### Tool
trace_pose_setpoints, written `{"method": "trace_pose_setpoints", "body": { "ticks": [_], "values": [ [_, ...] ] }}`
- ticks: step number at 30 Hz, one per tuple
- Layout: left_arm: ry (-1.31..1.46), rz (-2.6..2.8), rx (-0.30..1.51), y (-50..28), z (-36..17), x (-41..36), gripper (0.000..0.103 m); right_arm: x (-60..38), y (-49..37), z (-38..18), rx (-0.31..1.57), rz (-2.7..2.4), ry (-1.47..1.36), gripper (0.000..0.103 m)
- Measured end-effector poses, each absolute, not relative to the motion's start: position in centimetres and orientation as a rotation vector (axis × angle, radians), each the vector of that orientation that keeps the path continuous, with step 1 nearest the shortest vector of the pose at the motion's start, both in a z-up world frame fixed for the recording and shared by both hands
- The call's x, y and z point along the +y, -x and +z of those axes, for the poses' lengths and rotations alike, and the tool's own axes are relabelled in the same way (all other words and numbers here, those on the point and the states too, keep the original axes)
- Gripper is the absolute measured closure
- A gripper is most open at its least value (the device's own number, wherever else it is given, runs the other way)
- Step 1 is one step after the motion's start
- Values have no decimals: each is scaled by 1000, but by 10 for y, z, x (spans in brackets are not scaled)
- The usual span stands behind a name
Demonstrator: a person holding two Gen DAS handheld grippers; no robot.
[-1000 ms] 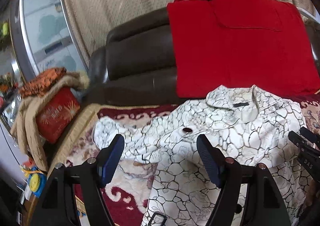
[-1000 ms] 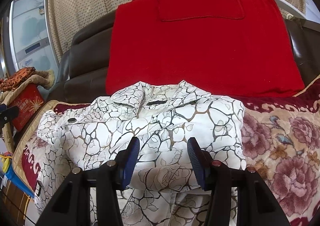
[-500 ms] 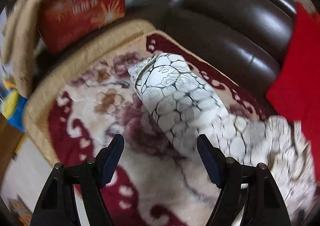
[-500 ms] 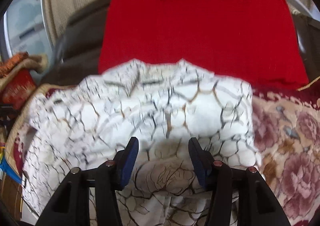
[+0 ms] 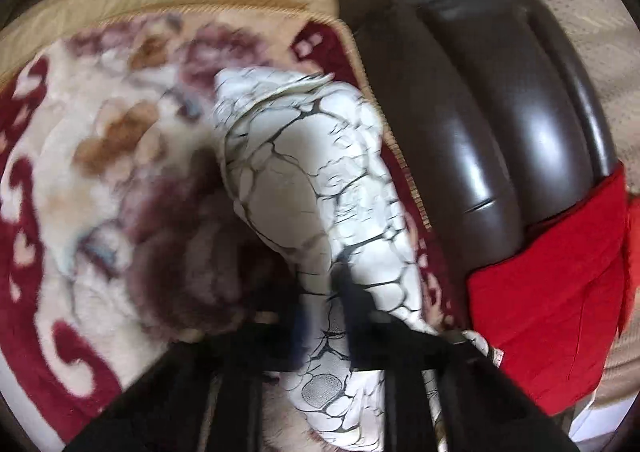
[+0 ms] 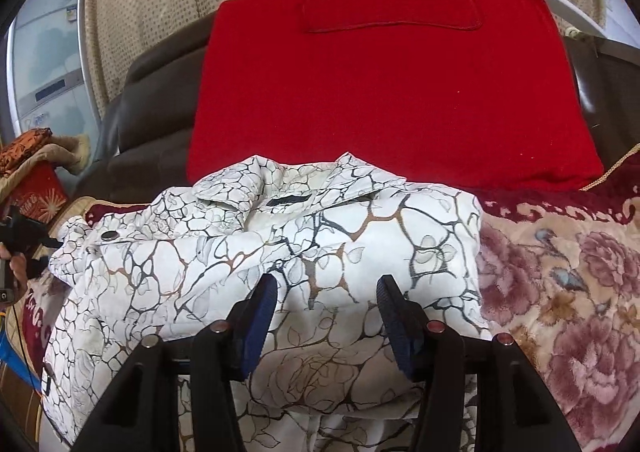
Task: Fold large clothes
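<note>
The left gripper (image 5: 326,326) is clenched on the sleeve (image 5: 308,188) of the white crackle-print jacket (image 6: 280,260); the fabric passes between the narrowed jaws and runs forward from them to the cuff. The view is motion-blurred, so the depth of the bite cannot be judged. The right gripper (image 6: 326,316) is released, jaws spread wide, and hovers just above the jacket's body, with the collar (image 6: 280,192) straight ahead of it.

The jacket lies on the floral blanket (image 6: 560,292) covering the sofa seat, partly folded (one layer is already turned over the chest). The red cover (image 6: 380,84) hangs on the backrest beyond the collar.

Probable step: carrying the sleeve across the body.

Failure risks:
- A shallow pinch lets the sleeve slip out mid-swing. Cause: fast travel combined with the weight of thick cloth.
- The body shifts or bunches toward the left gripper. Cause: the right gripper pins nothing down.
- The sleeve lands twisted. Cause: the cuff trailing freely ahead of the jaws.
- The plush blanket drags along and wrinkles under the jacket.
</note>
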State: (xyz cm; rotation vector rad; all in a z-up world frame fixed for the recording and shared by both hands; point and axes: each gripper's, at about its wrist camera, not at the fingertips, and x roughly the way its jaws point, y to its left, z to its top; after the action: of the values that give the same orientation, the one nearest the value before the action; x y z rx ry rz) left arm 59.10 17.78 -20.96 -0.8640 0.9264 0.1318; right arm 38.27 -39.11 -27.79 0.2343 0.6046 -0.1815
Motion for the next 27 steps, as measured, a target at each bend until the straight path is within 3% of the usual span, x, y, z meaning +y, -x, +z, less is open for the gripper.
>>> {"method": "trace_pose_setpoints", "body": {
  "ticks": [7, 15, 21, 22, 24, 27],
  "values": [
    [526, 39, 791, -588, -127, 114, 100, -409, -373, -273, 581, -213, -277, 47],
    [80, -330, 682, -522, -28, -78, 100, -449, -357, -267, 554, -278, -409, 47],
    [-234, -606, 770, -437, -43, -213, 98, -479, -342, -261, 525, -336, -486, 47],
    [-292, -628, 786, -420, -52, -227, 94, -483, -340, -261, 522, -342, -500, 47],
    [-336, -628, 799, -405, -67, -229, 86, -489, -335, -259, 513, -356, -513, 46],
    [-226, -588, 811, -410, -78, -199, 84, -490, -335, -259, 516, -326, -523, 36]
  ]
}}
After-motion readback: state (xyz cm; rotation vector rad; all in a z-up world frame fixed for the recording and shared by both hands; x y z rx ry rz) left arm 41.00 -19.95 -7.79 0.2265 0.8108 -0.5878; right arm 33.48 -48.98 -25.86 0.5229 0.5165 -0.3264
